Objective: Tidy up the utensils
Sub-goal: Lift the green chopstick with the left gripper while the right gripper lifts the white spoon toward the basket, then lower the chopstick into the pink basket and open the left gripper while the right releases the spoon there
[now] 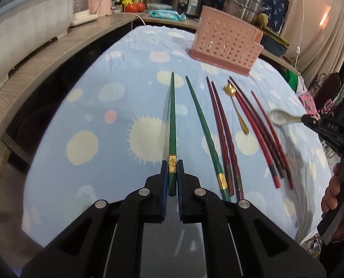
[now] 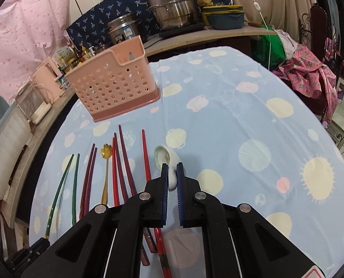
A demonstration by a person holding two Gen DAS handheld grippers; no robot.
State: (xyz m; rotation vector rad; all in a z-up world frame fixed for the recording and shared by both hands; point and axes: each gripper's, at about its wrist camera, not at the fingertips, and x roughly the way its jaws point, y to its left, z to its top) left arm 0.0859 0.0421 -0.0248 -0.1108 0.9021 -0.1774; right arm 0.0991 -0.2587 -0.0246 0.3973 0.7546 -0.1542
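Left wrist view: the left gripper (image 1: 172, 169) has its blue-padded jaws clamped on the thick end of a slim, tapered green chopstick (image 1: 172, 125), just at its embossed gold band; its tip is raised off the cloth. A second green chopstick (image 1: 203, 132) lies on the blue tablecloth (image 1: 90, 106), which is soft, wrinkled and printed with pale suns and planets. Beside it lie maroon chopsticks (image 1: 221, 129), a gold spoon (image 1: 238, 108) with a flower-shaped bowl, and glossy red chopsticks (image 1: 257, 134). A pink perforated plastic utensil basket (image 1: 225, 44) stands beyond them. At the right edge the right gripper (image 1: 307, 119), embossed with letters reading "DAS", holds a white ceramic spoon (image 1: 280, 117).

Right wrist view: the right gripper (image 2: 172, 171) is closed on the handle of the glazed white ceramic spoon (image 2: 163, 156), its bowl pointing forward. The basket (image 2: 112, 83) sits upright on a darker pink tray base, with stainless steel pots (image 2: 174, 7) on the counter behind.
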